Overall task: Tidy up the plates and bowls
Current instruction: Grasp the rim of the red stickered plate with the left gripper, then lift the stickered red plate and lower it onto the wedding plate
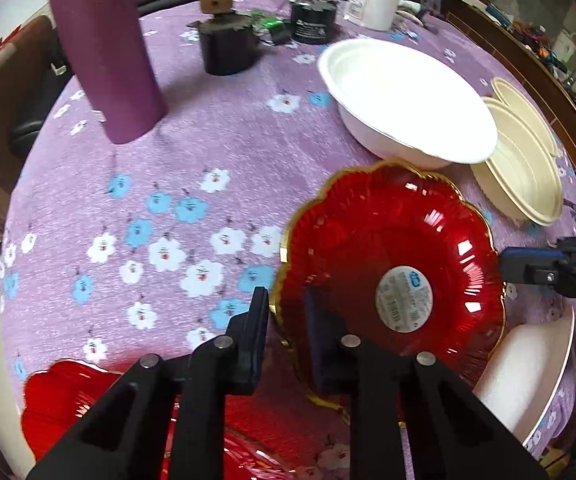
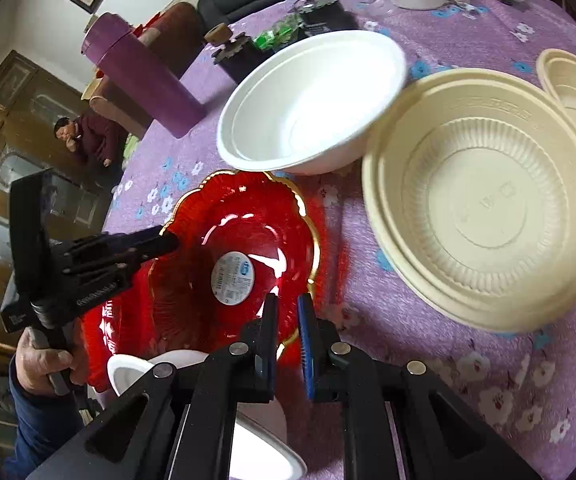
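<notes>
Left tongs pinch red plate rim | right tongs pinch opposite rim (gold-edged)

Both grippers are black plastic: left gripper, right gripper, blue-padded fingers, silver pivot pins. A dark blue sleeve covers the left arm.

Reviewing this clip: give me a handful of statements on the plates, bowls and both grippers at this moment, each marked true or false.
1. Both grippers hold the same red plate. True: the left gripper and the right gripper each clamp its gold rim on opposite sides.
2. The red plate carries a round label. True.
3. The white bowl sits inside the red plate. False: it stands on the tablecloth beyond it.
4. The cream bowls are upside down. False: they sit open side up.
5. The purple bottle lies flat. False: it stands upright.
</notes>
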Motion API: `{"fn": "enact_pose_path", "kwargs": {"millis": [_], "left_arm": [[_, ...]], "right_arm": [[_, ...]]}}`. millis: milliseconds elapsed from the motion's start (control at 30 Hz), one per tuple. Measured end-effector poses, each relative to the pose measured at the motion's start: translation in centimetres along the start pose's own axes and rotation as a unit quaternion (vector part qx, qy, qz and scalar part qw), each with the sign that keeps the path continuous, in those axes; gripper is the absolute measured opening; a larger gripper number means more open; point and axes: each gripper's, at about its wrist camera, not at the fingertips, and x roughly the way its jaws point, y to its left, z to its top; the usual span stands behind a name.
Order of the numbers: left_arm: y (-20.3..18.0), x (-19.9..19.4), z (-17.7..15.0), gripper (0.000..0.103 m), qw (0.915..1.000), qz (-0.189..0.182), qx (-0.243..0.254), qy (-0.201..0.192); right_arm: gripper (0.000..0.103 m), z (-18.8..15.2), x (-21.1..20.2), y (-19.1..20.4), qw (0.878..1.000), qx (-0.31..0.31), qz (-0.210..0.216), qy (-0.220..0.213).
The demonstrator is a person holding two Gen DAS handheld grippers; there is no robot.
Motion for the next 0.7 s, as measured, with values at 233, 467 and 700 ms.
{"fn": "enact_pose_path", "kwargs": {"millis": [233, 467, 700], "left_arm": [[-0.6, -0.2, 0.2, 0.018, 1.0000, 0.000, 0.003, -0.009], [-0.2, -0.2, 0.1, 0.018, 1.0000, -0.001, 0.001, -0.009], [-0.5, -0.1, -0.1, 0.018, 1.0000, -0.002, 0.005, -0.007]], "right_arm": [[0.005, 0.2, 1.0, 0.5, 1.000, -0.004, 0.013, 0.004], [0.021, -0.1, -2.4, 0.5, 0.998, 0.000, -0.045, -0.037], [0.036, -0.4, -1.1, -1.8, 0.999, 0.032, -0.007, -0.023]]}}
